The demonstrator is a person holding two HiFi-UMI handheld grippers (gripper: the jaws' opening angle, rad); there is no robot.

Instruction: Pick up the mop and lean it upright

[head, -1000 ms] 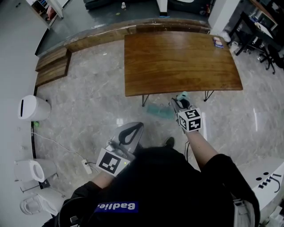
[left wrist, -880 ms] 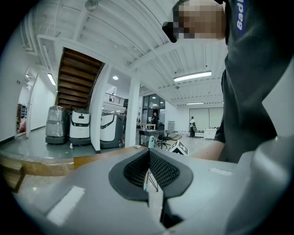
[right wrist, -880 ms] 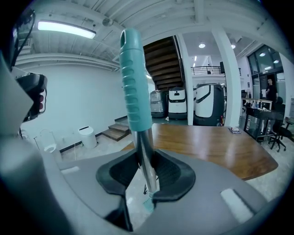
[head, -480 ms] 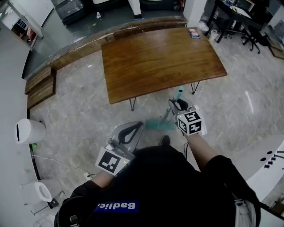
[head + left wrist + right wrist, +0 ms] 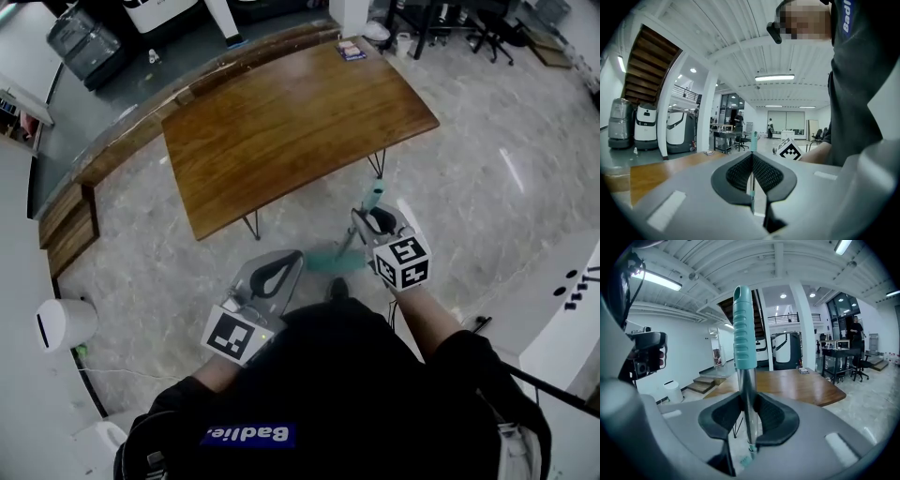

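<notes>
The mop has a steel pole with a teal grip (image 5: 744, 333) and a flat teal head (image 5: 323, 261) down on the floor. My right gripper (image 5: 749, 401) is shut on the pole just below the teal grip and holds it near upright; in the head view that gripper (image 5: 375, 225) sits right of centre, in front of the table's near edge. My left gripper (image 5: 270, 281) is lower left of it, jaws shut with nothing between them. In the left gripper view the closed jaws (image 5: 752, 161) point at the mop's pole (image 5: 753, 140), which stands some way beyond them.
A long wooden table (image 5: 291, 122) on thin metal legs stands just past the mop. A white bin (image 5: 64, 323) and wooden steps (image 5: 66, 225) are at the left. A white counter (image 5: 562, 309) is at the right, with office chairs and machines far back.
The person has turned, so the table slides left and up in the head view. The mop comes along in the right gripper, still gripped. The left gripper stays shut and empty.
</notes>
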